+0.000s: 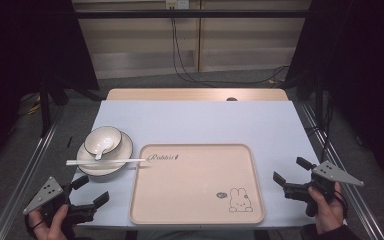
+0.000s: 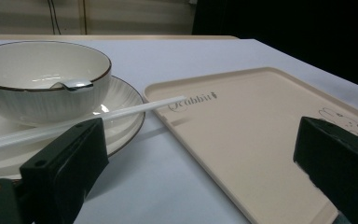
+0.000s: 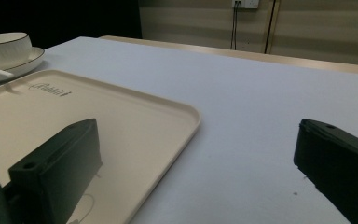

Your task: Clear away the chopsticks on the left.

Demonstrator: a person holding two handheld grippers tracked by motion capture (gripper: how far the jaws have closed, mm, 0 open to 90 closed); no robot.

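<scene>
High view: one bowl (image 1: 103,138), one tray (image 1: 196,184).

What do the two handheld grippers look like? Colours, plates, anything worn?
The left gripper and right gripper each have two blocky black jaws on a black body. Each carries a grey three-cornered plate dotted with small holes. A dark strap crosses the right hand, with a dark sleeve below.

White chopsticks (image 1: 105,161) flat across plate (image 1: 125,145) – tips on beige tray (image 1: 195,210)

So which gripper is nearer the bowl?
Left. The left gripper sits just below the bowl at the table's near-left edge; the right gripper is across the tray, far right.
</scene>
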